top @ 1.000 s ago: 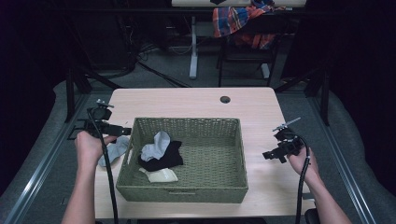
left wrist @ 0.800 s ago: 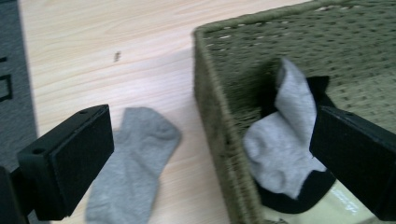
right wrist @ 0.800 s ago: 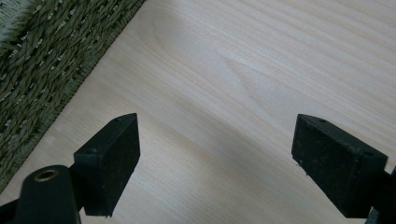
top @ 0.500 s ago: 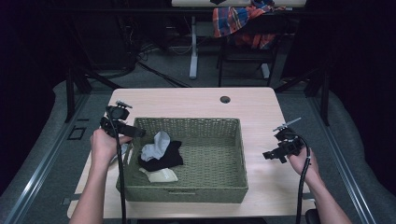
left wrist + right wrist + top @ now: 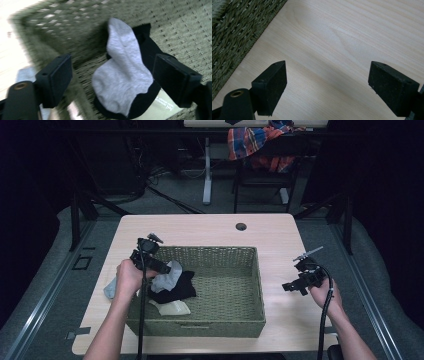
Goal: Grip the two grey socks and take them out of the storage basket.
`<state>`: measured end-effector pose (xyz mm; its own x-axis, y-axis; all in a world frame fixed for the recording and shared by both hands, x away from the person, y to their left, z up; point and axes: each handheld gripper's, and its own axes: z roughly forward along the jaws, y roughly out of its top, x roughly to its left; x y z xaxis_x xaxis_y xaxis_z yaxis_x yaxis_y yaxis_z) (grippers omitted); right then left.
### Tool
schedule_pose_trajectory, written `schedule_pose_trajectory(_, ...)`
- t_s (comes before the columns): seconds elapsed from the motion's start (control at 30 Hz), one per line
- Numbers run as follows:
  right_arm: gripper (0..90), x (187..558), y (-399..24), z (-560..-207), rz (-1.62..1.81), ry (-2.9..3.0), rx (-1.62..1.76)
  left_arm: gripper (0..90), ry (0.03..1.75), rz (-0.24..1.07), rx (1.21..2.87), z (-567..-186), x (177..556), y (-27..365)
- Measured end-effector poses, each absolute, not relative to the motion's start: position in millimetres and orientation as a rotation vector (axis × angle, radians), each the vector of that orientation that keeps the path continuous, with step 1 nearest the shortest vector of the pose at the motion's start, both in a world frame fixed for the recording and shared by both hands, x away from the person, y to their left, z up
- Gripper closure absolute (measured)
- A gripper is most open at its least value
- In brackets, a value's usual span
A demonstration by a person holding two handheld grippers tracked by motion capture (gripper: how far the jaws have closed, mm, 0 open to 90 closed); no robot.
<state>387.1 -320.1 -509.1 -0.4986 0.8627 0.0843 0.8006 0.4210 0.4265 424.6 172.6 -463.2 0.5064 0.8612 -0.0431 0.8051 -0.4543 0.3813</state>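
Three garments [image 5: 172,287] heaped in basket's [image 5: 235,322] corner

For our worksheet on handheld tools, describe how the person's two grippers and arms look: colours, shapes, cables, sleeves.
Both the left gripper and the right gripper are black, each ending in two flat, blocky rectangular jaws. In the gripper views, a round brass-coloured fitting sits on the arm behind one jaw. A black cable trails from each gripper back along the forearm. The right gripper carries a thin grey piece on top. The forearms are bare, with no sleeves in sight.
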Motion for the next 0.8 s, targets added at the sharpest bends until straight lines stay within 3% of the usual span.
schedule_pose_trajectory(0.27,15.2,387,-320,-508,0.612,2.526,1.472,40.7,1.356,0.181,2.498,-485,430,151)
schedule_pose_trajectory(0.37,15.2,387,-321,-508,0.608,2.525,1.471,53.5,1.353,0.175,2.537,-492,431,147)
schedule_pose_trajectory(0.43,15.2,387,-321,-508,0.605,2.529,1.467,55.0,1.359,0.17,2.554,-496,432,147)
schedule_pose_trajectory(0.5,15.2,387,-321,-508,0.607,2.525,1.47,68.5,1.348,0.17,2.568,-499,432,146)
schedule_pose_trajectory(0.53,15.2,387,-321,-508,0.607,2.525,1.47,68.5,1.338,0.174,2.575,-499,431,146)
schedule_pose_trajectory(0.63,15.2,387,-320,-508,0.62,2.519,1.473,83.0,1.304,0.197,2.569,-495,429,145)
schedule_pose_trajectory(0.8,15.2,386,-319,-509,0.649,2.497,1.495,85.3,1.266,0.22,2.532,-479,423,149)
